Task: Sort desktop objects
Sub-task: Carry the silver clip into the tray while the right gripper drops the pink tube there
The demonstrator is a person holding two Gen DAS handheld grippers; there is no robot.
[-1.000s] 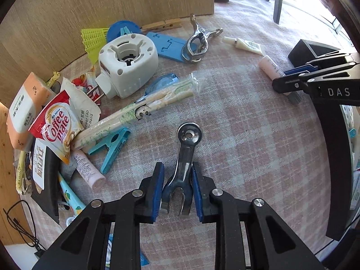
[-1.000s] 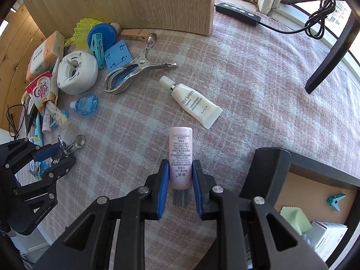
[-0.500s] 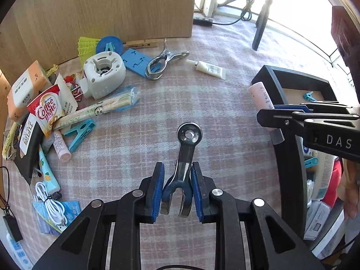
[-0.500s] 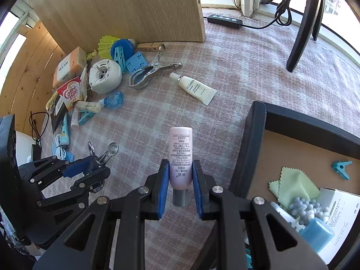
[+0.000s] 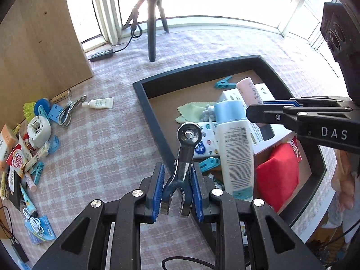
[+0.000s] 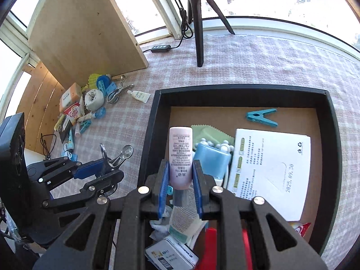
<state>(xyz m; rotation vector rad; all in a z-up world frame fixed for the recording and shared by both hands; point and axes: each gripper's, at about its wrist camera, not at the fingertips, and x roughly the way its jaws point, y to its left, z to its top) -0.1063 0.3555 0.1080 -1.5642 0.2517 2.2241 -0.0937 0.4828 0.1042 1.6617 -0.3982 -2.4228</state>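
My left gripper (image 5: 177,191) is shut on a steel spring clip (image 5: 185,153), held in the air over the left wall of the black tray (image 5: 153,123). Over the tray's inside, my right gripper (image 6: 180,186) is shut on a pink tube (image 6: 180,155), cap end toward the camera. The left wrist view shows the right gripper (image 5: 258,110) with the pink tube (image 5: 248,90) above a white box. In the right wrist view the left gripper (image 6: 112,168) carries the clip (image 6: 121,154) just left of the tray (image 6: 146,139).
The tray holds a white box (image 6: 270,164), a blue-capped bottle (image 5: 234,148), a green cloth (image 6: 209,132), a teal clothespin (image 6: 261,117) and a red pouch (image 5: 279,177). Loose items (image 5: 33,135) lie at the left by a wooden board (image 6: 90,29). A tripod (image 6: 198,22) stands behind.
Both grippers have swung right and upward from the cluttered cloth to the black tray, each still holding its object. The tray now fills the middle of both views.
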